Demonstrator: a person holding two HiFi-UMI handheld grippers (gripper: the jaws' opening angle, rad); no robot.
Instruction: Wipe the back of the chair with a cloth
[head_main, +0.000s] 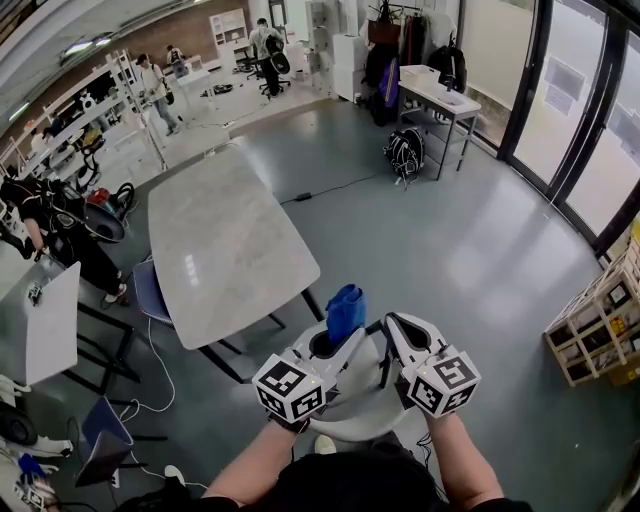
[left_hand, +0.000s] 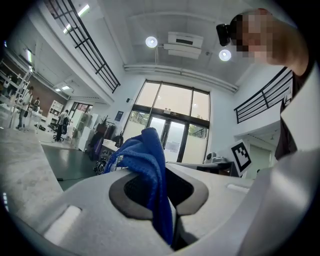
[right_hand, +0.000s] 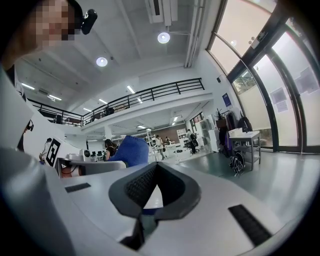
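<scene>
Left tongs (head_main: 338, 340) clamped on blue cloth (head_main: 346, 306). In the left gripper view the cloth (left_hand: 150, 170) runs down through the gap between the jaws, with a bunched wad standing up above and beyond the tips of the left tongs (left_hand: 167, 200).

Right tongs (head_main: 393, 322) sit just beside the left tongs on their right, level with them, with both pairs aimed forward. In the right gripper view the jaws of the right tongs (right_hand: 150, 200) are together, tips meeting, nothing gripped. The cloth (right_hand: 129, 150) shows past them on their left.

White chair (head_main: 350, 415) is directly under and just behind both tongs, its curved pale surface showing between the two marker cubes. Cannot tell if the cloth touches the chair; it sticks up ahead of the left tongs' tips, over the chair's far edge.

Pale stone-look worktop (head_main: 225, 240) is ahead-left of the left tongs, near them, with a bare top.

Containers: a wooden compartment rack (head_main: 600, 325) stands well off to the right of the right tongs, with small items in its cells too small to identify. A dark backpack (head_main: 404, 152) is on the floor (head_main: 450, 240) far ahead of the tongs, beside a small white desk (head_main: 440, 98).
</scene>
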